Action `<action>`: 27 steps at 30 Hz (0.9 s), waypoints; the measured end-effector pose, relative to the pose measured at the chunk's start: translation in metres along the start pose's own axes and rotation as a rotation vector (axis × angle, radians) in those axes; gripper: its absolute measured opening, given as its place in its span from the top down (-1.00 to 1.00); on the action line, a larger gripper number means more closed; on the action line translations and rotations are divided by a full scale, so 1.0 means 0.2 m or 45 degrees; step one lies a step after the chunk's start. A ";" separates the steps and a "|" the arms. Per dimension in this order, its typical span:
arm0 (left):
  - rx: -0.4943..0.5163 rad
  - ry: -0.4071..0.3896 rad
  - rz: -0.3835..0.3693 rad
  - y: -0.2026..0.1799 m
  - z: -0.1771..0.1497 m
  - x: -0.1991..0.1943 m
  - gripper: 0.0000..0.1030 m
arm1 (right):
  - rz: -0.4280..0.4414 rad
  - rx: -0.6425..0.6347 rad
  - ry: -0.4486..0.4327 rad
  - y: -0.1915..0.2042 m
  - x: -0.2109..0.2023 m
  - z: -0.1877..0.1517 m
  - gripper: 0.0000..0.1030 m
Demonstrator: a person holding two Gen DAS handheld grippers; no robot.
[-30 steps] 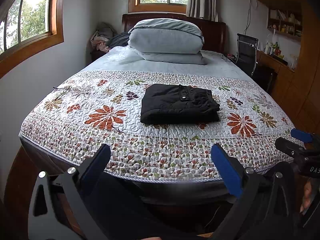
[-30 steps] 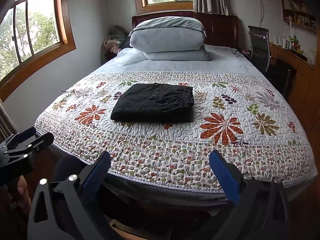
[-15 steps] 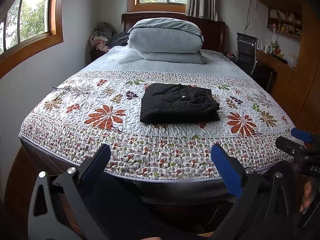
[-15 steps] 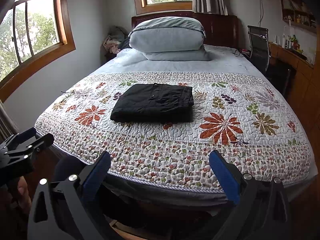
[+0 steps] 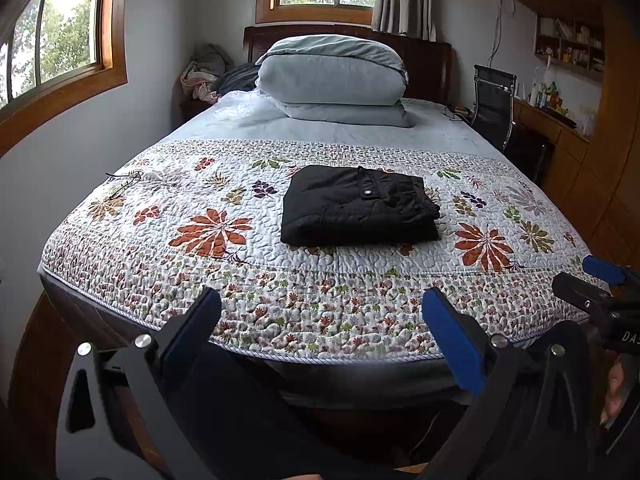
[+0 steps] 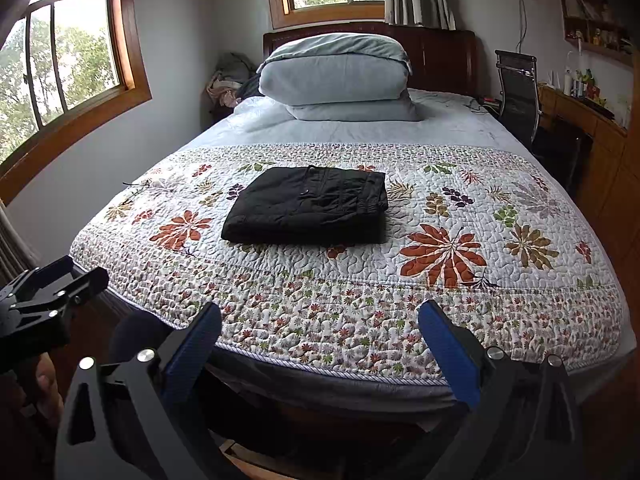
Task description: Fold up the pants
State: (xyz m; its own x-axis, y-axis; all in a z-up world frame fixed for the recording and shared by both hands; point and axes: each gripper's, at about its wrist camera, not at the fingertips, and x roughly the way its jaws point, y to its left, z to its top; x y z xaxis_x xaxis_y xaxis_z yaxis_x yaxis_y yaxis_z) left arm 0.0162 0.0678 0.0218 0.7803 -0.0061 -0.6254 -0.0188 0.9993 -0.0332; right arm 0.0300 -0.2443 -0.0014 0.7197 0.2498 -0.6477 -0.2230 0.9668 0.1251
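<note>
Black pants (image 5: 360, 206) (image 6: 308, 210) lie folded into a neat rectangle on the floral quilt (image 5: 224, 280) (image 6: 480, 308) in the middle of the bed. My left gripper (image 5: 320, 332) hovers open off the foot of the bed, well short of the pants, with nothing between its blue pads. My right gripper (image 6: 318, 336) is likewise open and empty at the bed's foot. Each gripper shows at the edge of the other's view: the right gripper (image 5: 600, 292) at right, the left gripper (image 6: 44, 296) at left.
Stacked grey pillows (image 5: 332, 76) sit at the wooden headboard. A black chair (image 5: 494, 108) and wooden desk (image 5: 552, 124) stand along the right wall. Clothes (image 5: 204, 76) are piled at the far left corner. Windows line the left and back walls.
</note>
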 end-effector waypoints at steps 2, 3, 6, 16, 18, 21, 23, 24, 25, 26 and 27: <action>0.000 0.001 0.000 0.00 0.00 0.00 -0.94 | 0.000 0.000 0.000 0.00 0.00 0.00 -0.93; 0.000 0.000 0.000 0.00 0.00 0.00 -0.94 | 0.000 0.001 0.001 0.00 0.00 0.00 -0.93; 0.000 -0.002 0.001 0.00 0.00 0.00 -0.94 | 0.000 0.001 0.000 0.00 0.00 0.00 -0.93; 0.000 0.002 0.000 0.00 0.00 0.00 -0.94 | 0.004 0.004 0.003 0.00 0.00 -0.01 -0.93; 0.002 0.002 0.001 -0.01 0.00 0.00 -0.94 | 0.003 0.004 0.003 0.00 0.00 -0.01 -0.93; 0.004 0.004 0.000 -0.01 0.00 0.00 -0.94 | 0.004 0.005 0.002 0.00 0.01 -0.01 -0.93; 0.001 0.003 0.000 -0.01 0.00 0.00 -0.94 | 0.004 0.006 0.003 0.00 0.01 -0.01 -0.93; -0.001 0.005 0.000 -0.01 0.00 0.00 -0.94 | 0.004 0.005 0.004 0.00 0.01 -0.01 -0.93; 0.002 0.005 0.000 -0.01 0.00 0.00 -0.94 | 0.004 0.005 0.004 0.00 0.01 -0.01 -0.93; 0.003 0.004 0.001 -0.01 0.00 0.00 -0.94 | 0.004 0.008 0.006 0.00 0.01 -0.01 -0.93; 0.002 0.005 0.000 -0.01 0.00 0.00 -0.94 | 0.004 0.009 0.007 0.00 0.01 -0.01 -0.93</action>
State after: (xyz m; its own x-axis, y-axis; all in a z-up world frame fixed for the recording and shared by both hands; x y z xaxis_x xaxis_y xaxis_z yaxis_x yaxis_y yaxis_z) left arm 0.0162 0.0655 0.0212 0.7780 -0.0059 -0.6283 -0.0179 0.9993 -0.0315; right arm 0.0295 -0.2449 -0.0043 0.7156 0.2529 -0.6511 -0.2209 0.9662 0.1325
